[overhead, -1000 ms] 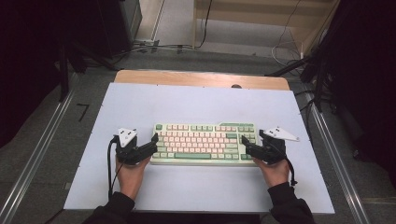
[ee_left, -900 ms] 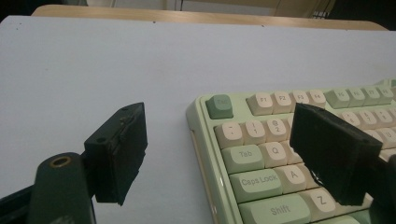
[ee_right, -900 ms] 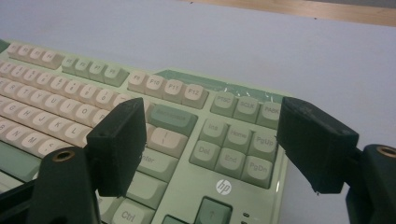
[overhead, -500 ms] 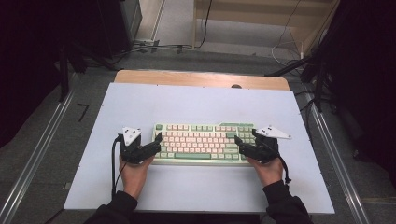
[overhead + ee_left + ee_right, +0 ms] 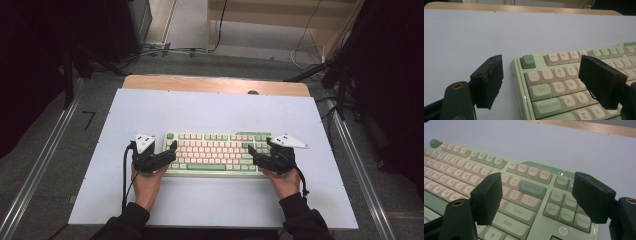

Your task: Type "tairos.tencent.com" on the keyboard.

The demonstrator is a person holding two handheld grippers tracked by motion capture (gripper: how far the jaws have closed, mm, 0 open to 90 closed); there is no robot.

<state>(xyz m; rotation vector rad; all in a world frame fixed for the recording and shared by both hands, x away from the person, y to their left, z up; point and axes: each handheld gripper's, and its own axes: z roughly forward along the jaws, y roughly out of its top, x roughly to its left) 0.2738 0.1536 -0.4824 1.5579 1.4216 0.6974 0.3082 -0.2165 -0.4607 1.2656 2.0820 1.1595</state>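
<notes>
A mint-green and cream mechanical keyboard with a plastic case (image 5: 216,153) lies in the lower middle of the high view, on the pale lavender-white table top (image 5: 215,110), its long axis running left to right across the frame. The left gripper (image 5: 166,155) sits at the keyboard's left short end and the right gripper (image 5: 256,154) at its right short end, so each hand is nearest its own end.

In the left gripper view the two black jaws stand spread wide. One is off the keyboard's left edge over bare table, the other above the number and letter rows, with the green Esc key (image 5: 527,61) between them. In the right gripper view the jaws are likewise spread, one over the keys near the green Backspace key (image 5: 532,190), the other past the navigation cluster at the right edge. Neither pair pinches anything. A grasp would likely mean closing inward along the long axis from both ends.
</notes>
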